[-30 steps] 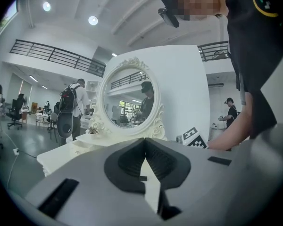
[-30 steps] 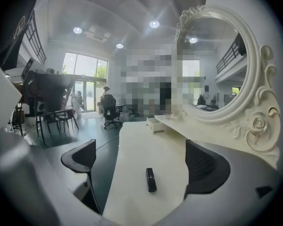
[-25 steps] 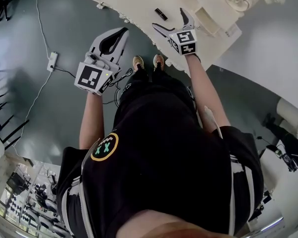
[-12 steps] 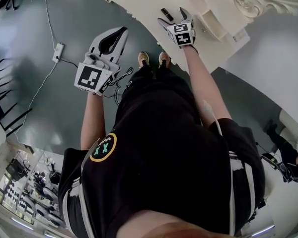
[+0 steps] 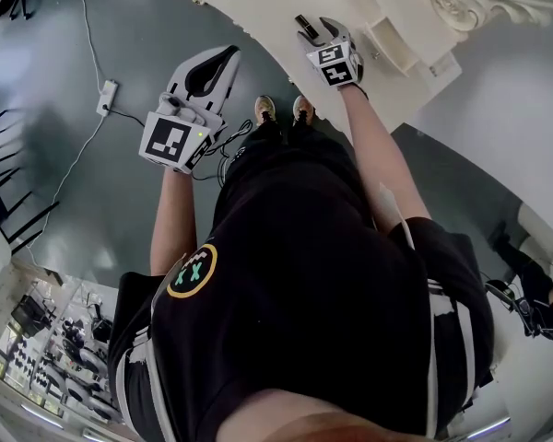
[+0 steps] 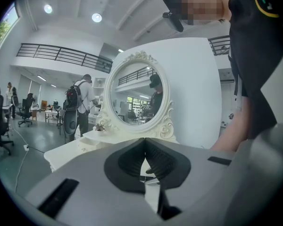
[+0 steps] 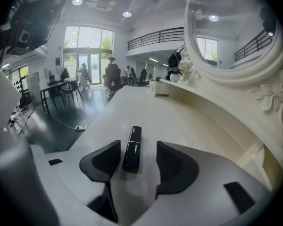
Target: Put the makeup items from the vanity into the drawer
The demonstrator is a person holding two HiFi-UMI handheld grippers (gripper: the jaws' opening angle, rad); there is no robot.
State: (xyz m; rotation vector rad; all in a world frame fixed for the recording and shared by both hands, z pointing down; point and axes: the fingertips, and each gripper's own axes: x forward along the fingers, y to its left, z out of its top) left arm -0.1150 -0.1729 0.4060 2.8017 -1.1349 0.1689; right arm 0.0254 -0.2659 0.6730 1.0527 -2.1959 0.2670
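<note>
A slim black makeup tube (image 7: 132,148) lies flat on the cream vanity top (image 7: 146,109). My right gripper (image 7: 137,147) is lowered over it with one jaw on each side. The jaws have just been closing. The left pad stands almost against the tube, and a gap remains at the right pad, so the gripper is open. From the head view, the right gripper (image 5: 315,31) sits at the vanity's (image 5: 249,7) edge, with the tube (image 5: 303,23) at its tips. My left gripper (image 5: 227,58) hangs over the floor, shut and empty, its tips (image 6: 145,141) meeting.
An oval carved mirror (image 7: 236,27) rises at the back of the vanity, and a small box-like drawer unit (image 5: 392,44) is beside the right gripper. A power strip (image 5: 106,98) and cable lie on the grey floor. People stand far off in the room (image 6: 82,102).
The right gripper has come down onto the vanity top, and its jaws have narrowed around the black tube. The left gripper has stayed put.
</note>
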